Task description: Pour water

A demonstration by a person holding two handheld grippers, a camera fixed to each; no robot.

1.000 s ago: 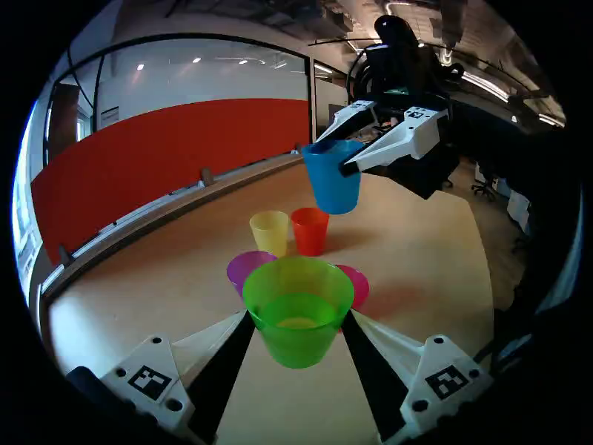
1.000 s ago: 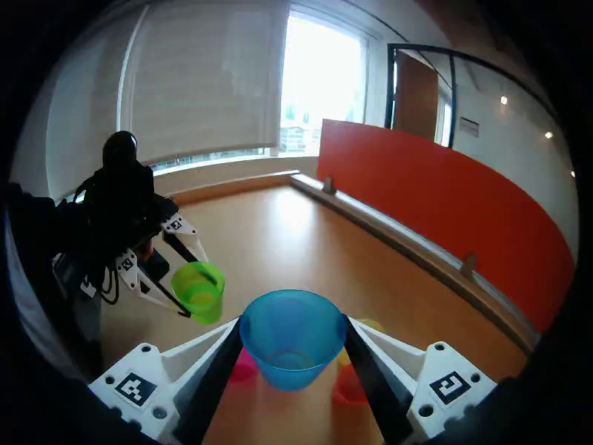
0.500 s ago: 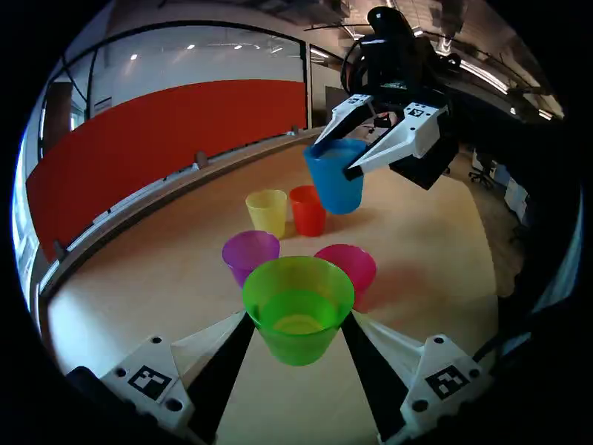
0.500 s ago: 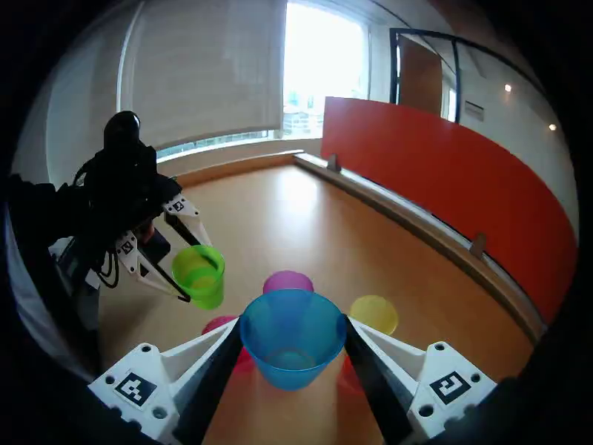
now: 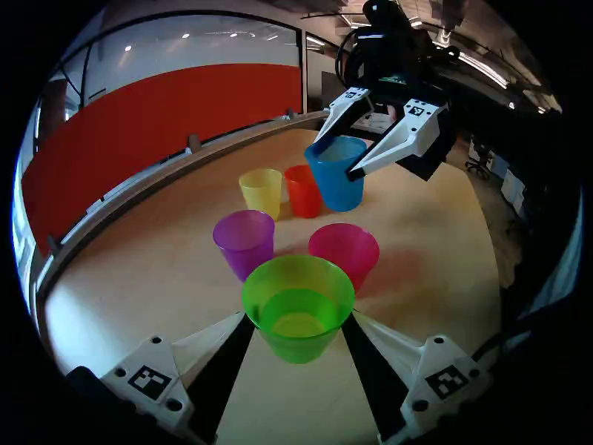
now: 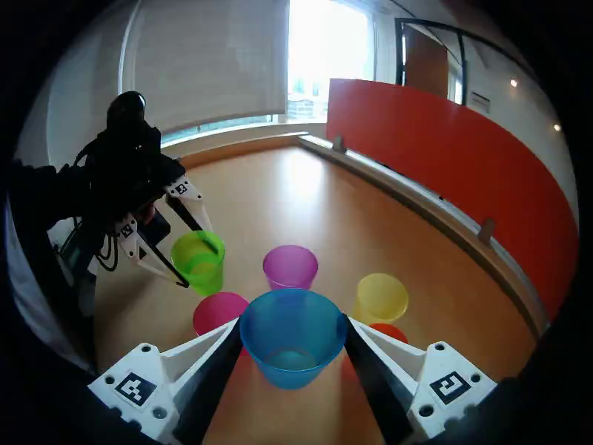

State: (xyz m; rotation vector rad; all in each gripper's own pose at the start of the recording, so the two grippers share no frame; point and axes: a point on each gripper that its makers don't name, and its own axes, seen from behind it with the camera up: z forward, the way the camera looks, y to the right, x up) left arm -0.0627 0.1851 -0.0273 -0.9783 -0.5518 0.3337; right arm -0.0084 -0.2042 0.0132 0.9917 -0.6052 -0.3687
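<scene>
Past the green cup (image 5: 299, 330) in my left gripper (image 5: 299, 317): purple cup (image 5: 244, 241) at eleven, pink cup (image 5: 345, 252) at one, slim gap between. Behind them, yellow cup (image 5: 261, 191) and orange cup (image 5: 301, 193); my right gripper (image 5: 333, 160) holds the blue cup (image 5: 339, 182) at twelve. Bare table (image 5: 445, 245) open at three and nine.

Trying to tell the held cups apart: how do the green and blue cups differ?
The green cup is in the left gripper, the blue cup in the right gripper. The green cup is by the pink cup, the blue cup by the orange cup. Both are upright, translucent, clamped between fingers.
</scene>
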